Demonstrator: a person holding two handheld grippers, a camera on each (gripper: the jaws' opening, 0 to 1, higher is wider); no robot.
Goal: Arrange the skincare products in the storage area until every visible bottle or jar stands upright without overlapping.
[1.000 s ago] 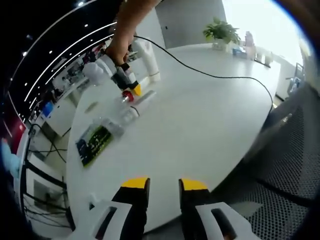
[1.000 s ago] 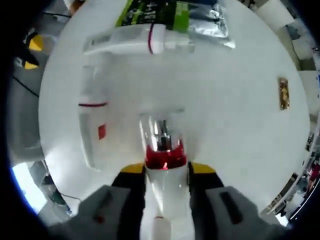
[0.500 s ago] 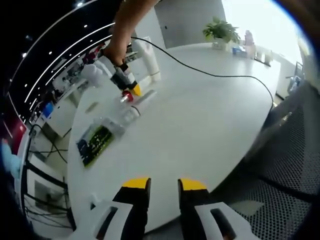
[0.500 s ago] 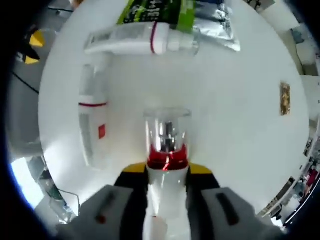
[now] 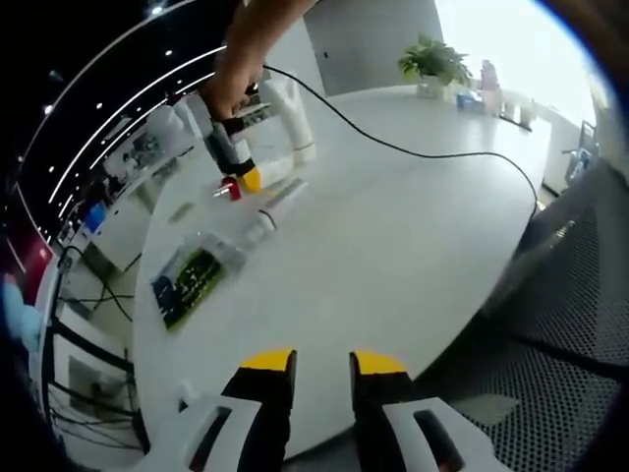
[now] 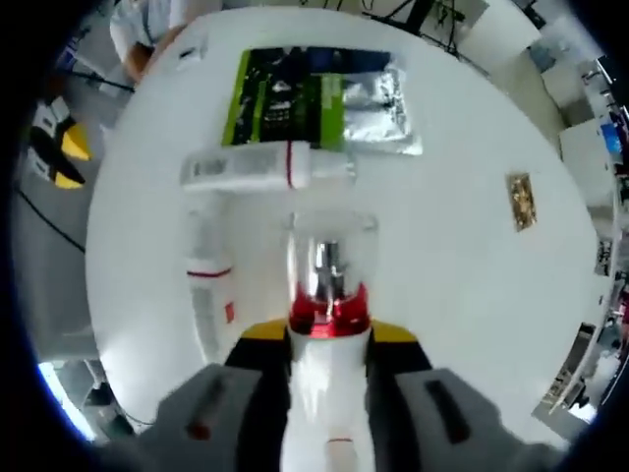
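Note:
My right gripper (image 6: 329, 334) is shut on a white bottle (image 6: 329, 295) with a red collar and a clear cap, held above the white table (image 6: 462, 295). Beyond it lies a white tube (image 6: 270, 169) with a red band. Left of the bottle is a second white tube (image 6: 209, 295). In the left gripper view a hand holds the right gripper (image 5: 231, 172) with the bottle (image 5: 226, 188) over the table's far side. Behind it a white tube (image 5: 295, 118) stands upright, and another tube (image 5: 275, 202) lies flat. My left gripper (image 5: 322, 369) is open at the near edge of the table.
A green and silver sachet (image 6: 314, 103) lies past the flat tube, and shows as a green sachet (image 5: 187, 280) in the left gripper view. A small gold packet (image 6: 521, 197) lies to the right. A black cable (image 5: 423, 147) crosses the table. A mesh chair (image 5: 570, 324) stands at the right.
My right gripper has risen from the table with the bottle, so the tubes and sachet look smaller. In the left gripper view it moved up and left. The left gripper has stayed put.

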